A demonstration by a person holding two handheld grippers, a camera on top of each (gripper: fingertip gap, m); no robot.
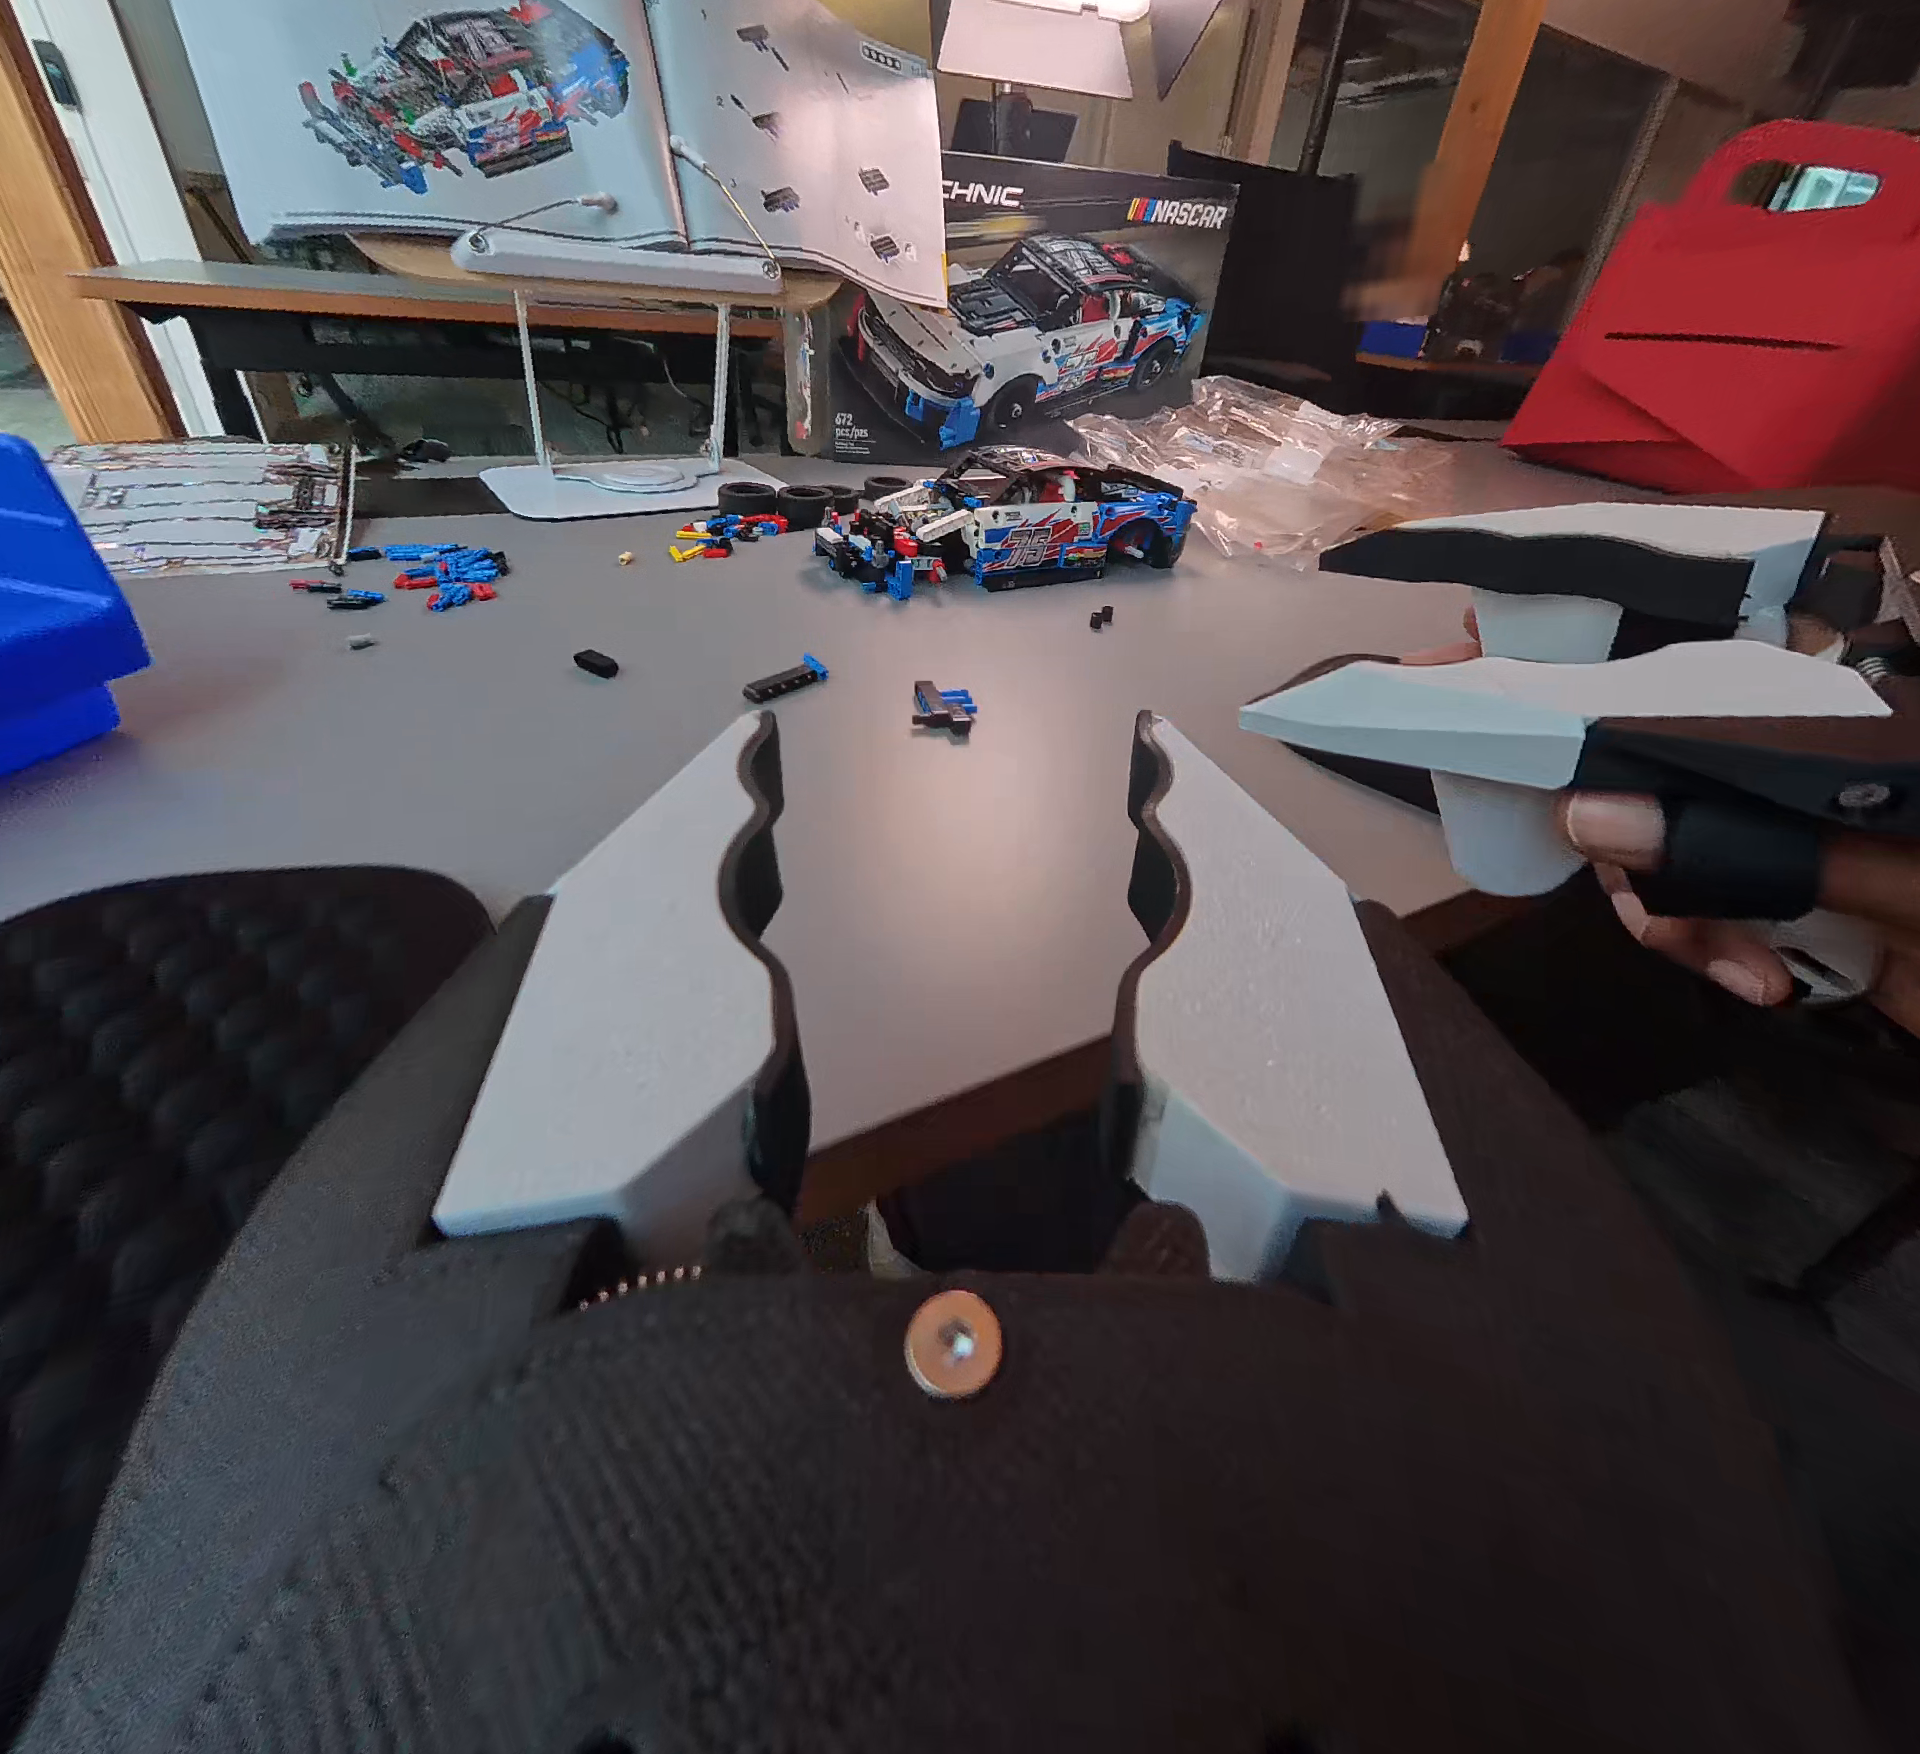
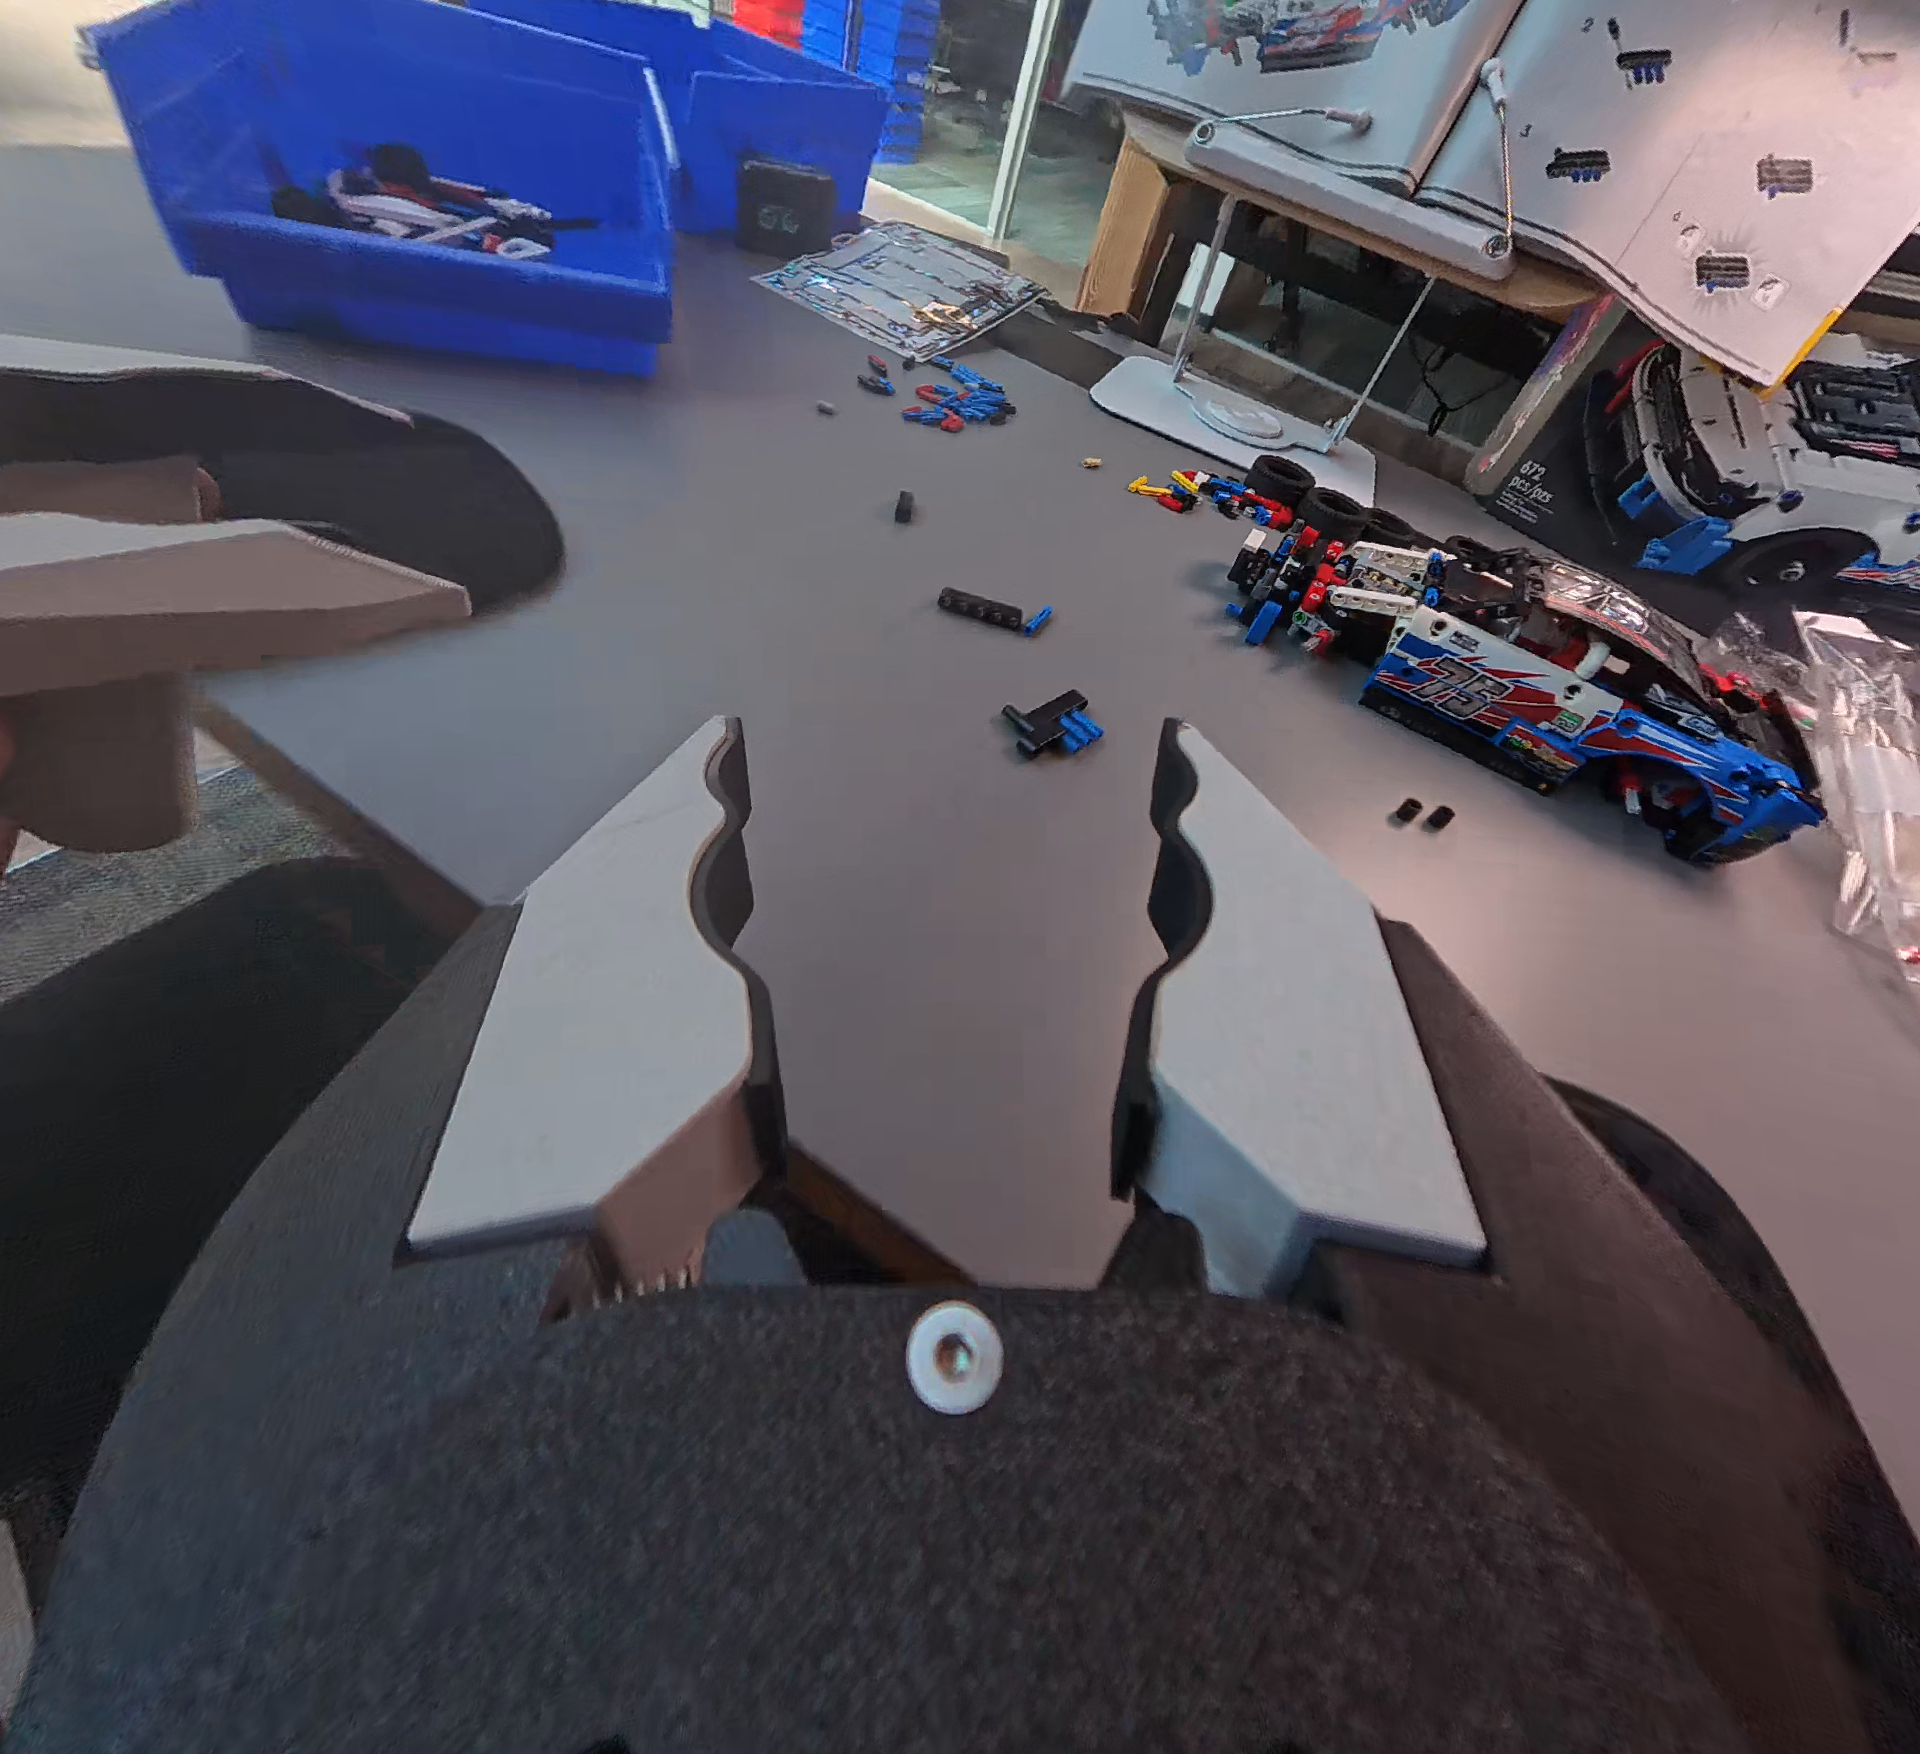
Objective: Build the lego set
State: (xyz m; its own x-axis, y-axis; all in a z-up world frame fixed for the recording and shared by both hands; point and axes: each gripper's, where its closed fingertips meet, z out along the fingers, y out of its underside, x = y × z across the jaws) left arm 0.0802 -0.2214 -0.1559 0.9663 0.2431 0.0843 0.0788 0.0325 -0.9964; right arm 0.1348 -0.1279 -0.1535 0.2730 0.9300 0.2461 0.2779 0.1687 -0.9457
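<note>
A part-built race car (image 1: pixel 1008 525) (image 2: pixel 1538 676) stands on the grey table. Nearer lie a black beam with a blue pin (image 1: pixel 784 678) (image 2: pixel 992 611) and a small black-and-blue assembly (image 1: pixel 943 705) (image 2: pixel 1051 724). My left gripper (image 1: pixel 954 738) is open and empty, low over the table's near edge, short of the assembly. My right gripper (image 2: pixel 951 733) is open and empty too, just short of the same assembly. It also shows at the right of the left wrist view (image 1: pixel 1288 639), held by a hand.
Loose pins (image 1: pixel 447 566), tyres (image 1: pixel 800 499) and two small black pieces (image 1: pixel 1101 616) lie about. An open instruction book (image 1: pixel 436 63) on a stand and the set's box (image 1: pixel 1060 322) stand behind. Blue bins (image 2: pixel 416 177) stand left, plastic bags (image 1: pixel 1268 457) and a red bag (image 1: pixel 1745 333) right. My right tips are roughly 35 centimeters from the part-built race car (image 2: pixel 1538 676). The left camera catches it too, in the left wrist view (image 1: pixel 1055 511).
</note>
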